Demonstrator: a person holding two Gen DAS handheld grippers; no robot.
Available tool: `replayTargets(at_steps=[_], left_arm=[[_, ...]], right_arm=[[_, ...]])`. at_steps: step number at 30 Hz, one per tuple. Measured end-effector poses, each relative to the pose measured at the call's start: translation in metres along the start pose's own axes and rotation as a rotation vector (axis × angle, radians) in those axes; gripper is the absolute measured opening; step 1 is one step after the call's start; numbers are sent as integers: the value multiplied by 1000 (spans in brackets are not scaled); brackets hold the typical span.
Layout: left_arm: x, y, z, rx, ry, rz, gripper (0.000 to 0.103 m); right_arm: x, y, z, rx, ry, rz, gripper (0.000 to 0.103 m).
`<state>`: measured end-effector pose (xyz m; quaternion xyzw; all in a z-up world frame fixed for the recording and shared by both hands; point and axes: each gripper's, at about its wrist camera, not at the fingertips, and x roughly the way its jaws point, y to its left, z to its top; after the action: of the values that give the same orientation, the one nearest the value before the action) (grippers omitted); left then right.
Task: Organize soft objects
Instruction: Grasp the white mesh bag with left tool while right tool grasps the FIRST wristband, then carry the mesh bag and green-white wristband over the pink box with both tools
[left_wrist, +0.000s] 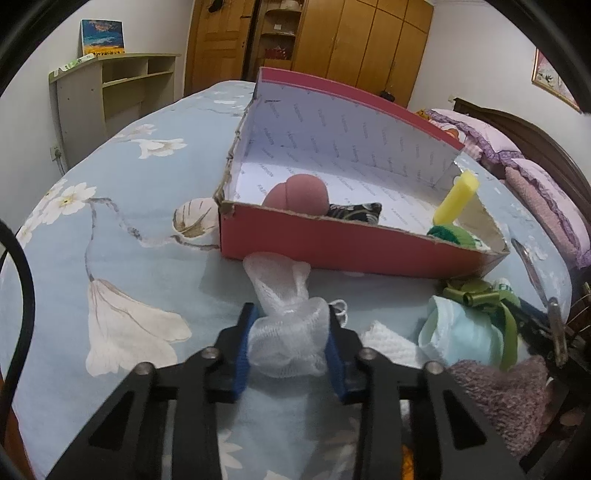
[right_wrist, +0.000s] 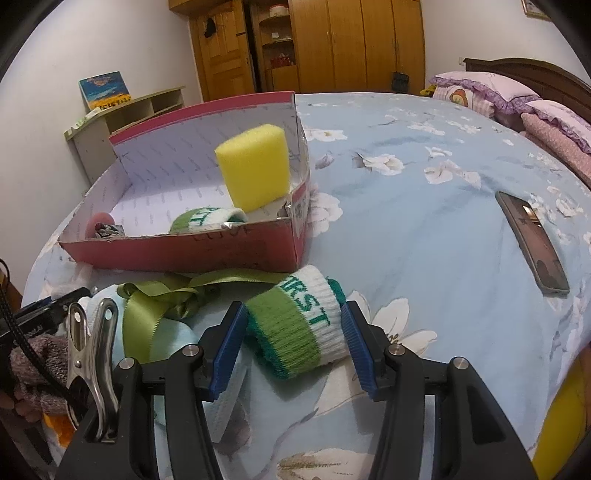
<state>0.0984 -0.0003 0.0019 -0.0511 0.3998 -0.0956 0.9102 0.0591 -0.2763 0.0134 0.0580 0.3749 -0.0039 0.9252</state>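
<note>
A: Left gripper (left_wrist: 291, 345) fingers pinch the white mesh bath pouf (left_wrist: 286, 332), on the bed before the pink cardboard box (left_wrist: 332, 240).
B: Right gripper (right_wrist: 293, 345) fingers spread around the green-white knit wristband (right_wrist: 299, 328), probably boxing next.

Hidden and cut-off parts

The box's (left_wrist: 332, 242) near wall hides the lower part of the pink ball (left_wrist: 297, 194), the dark patterned pouch (left_wrist: 356, 212) and the green sock (right_wrist: 207, 221) inside. The lettering on the knit cuff (right_wrist: 301, 321) runs out of sight around it. The grey woolly cloth (left_wrist: 506, 398) is cut off behind the gripper frame.
</note>
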Motion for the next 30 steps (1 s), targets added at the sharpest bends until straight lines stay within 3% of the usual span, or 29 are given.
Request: replayTargets(at_steps=[8,17,30], left_arm=[[-19,2,0,-7,-29,-6,21],[-55,6,3,-22,-99,-2,21],[-90,-4,15,-5,-174,-13,21]], right_arm=[[8,-15,-3,65,21,67,55],[-2,-15,-5,86,-2,80,44],[-37,-1,2,54,-81,122,42]])
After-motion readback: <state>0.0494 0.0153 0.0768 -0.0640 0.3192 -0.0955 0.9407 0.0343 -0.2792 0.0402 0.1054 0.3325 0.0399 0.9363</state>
